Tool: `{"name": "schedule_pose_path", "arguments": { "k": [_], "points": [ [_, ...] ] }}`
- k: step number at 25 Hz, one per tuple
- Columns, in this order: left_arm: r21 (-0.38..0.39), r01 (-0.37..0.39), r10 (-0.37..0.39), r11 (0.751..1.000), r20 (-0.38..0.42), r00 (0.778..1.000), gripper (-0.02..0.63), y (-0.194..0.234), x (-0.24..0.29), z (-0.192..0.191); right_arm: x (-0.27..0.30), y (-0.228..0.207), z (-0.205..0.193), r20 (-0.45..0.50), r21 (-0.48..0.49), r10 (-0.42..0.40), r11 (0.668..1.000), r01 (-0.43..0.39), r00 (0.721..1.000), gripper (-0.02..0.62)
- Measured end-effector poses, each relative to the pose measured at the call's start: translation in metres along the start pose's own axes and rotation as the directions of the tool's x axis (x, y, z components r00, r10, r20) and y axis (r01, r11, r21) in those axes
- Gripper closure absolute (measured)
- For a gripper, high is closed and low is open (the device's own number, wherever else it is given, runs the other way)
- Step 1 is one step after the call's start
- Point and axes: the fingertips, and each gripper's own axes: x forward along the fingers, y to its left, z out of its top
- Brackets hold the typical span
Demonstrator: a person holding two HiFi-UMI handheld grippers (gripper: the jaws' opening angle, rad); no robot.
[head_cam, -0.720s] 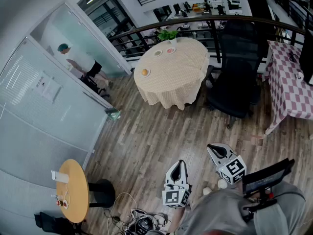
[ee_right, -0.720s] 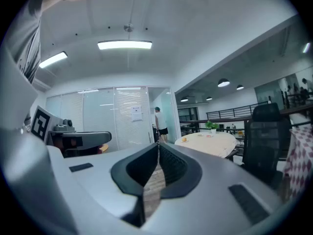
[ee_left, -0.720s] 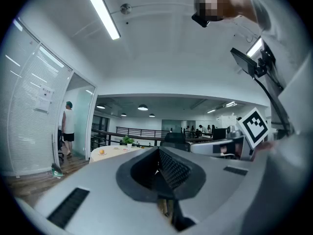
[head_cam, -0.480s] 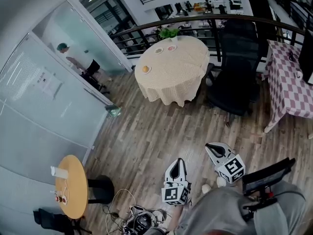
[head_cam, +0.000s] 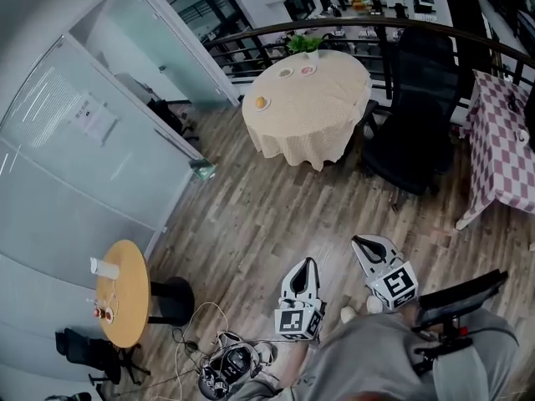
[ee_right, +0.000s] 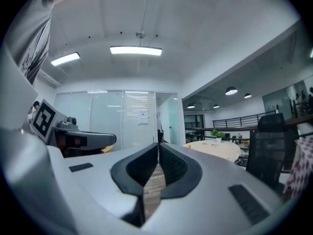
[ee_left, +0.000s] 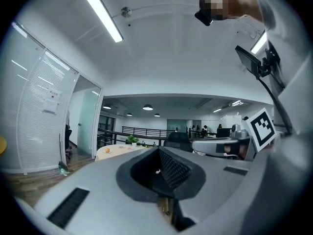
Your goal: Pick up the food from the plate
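Observation:
A round table (head_cam: 322, 111) with a cream cloth stands far off across the wooden floor. On it a plate (head_cam: 261, 104) holds an orange piece of food, and two more plates (head_cam: 287, 73) lie by a green plant (head_cam: 306, 43). My left gripper (head_cam: 308, 262) and right gripper (head_cam: 358, 241) hover low near the person's body, both level, shut and empty. The left gripper view shows its jaws (ee_left: 159, 150) together, with the table (ee_left: 115, 151) small at the left. In the right gripper view the jaws (ee_right: 158, 145) meet at the tip, and the table (ee_right: 215, 148) lies ahead to the right.
A black office chair (head_cam: 414, 132) stands right of the round table, and a checkered-cloth table (head_cam: 501, 140) at the far right. Glass partitions (head_cam: 75, 165) line the left. A small yellow round table (head_cam: 124, 295) and a tangle of cables (head_cam: 226, 366) sit at the lower left.
The head view has shifted, so the round table sits a little further right. The person by the glass door is gone from view. Both grippers keep their places, shut.

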Motion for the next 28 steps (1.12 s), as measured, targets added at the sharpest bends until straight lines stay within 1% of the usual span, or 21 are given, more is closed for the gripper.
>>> {"name": "schedule_pose_path", "arguments": {
  "k": [2, 4, 7, 10, 15, 22, 25, 28],
  "points": [
    [0.016, -0.015, 0.015, 1.0, -0.006, 1.0, 0.594, -0.001, 0.0, 0.001, 0.001, -0.002, 0.0, 0.003, -0.016, 0.005, 1.0, -0.005, 1.0, 0.572],
    [0.022, -0.039, 0.039, 0.999, -0.004, 0.999, 0.594, -0.003, 0.0, 0.0, 0.002, -0.005, 0.0, 0.016, -0.004, 0.026, 1.0, -0.026, 1.0, 0.572],
    [0.01, -0.09, 0.09, 0.996, 0.019, 0.996, 0.594, -0.013, 0.004, -0.001, 0.001, -0.017, -0.002, 0.031, -0.008, 0.057, 0.998, -0.057, 0.998, 0.572],
    [-0.005, -0.121, 0.121, 0.993, 0.017, 0.992, 0.594, -0.021, 0.006, -0.002, 0.001, -0.024, -0.005, 0.024, 0.026, 0.077, 0.997, -0.078, 0.997, 0.572],
    [0.017, -0.121, 0.12, 0.993, 0.014, 0.993, 0.594, -0.028, 0.009, -0.001, 0.002, -0.032, -0.004, 0.01, 0.009, 0.099, 0.995, -0.1, 0.995, 0.572],
    [0.004, -0.137, 0.137, 0.991, 0.018, 0.99, 0.594, -0.018, 0.023, -0.004, 0.009, -0.051, -0.011, -0.005, 0.034, 0.069, 0.997, -0.069, 0.998, 0.572],
    [-0.002, -0.127, 0.127, 0.992, 0.008, 0.992, 0.594, -0.012, 0.034, -0.009, 0.015, -0.056, -0.014, -0.011, 0.037, 0.063, 0.997, -0.063, 0.998, 0.572],
    [0.006, -0.1, 0.1, 0.995, 0.006, 0.995, 0.594, -0.004, 0.052, -0.013, 0.025, -0.065, -0.02, -0.018, 0.043, 0.045, 0.998, -0.044, 0.999, 0.572]
  ]
}}
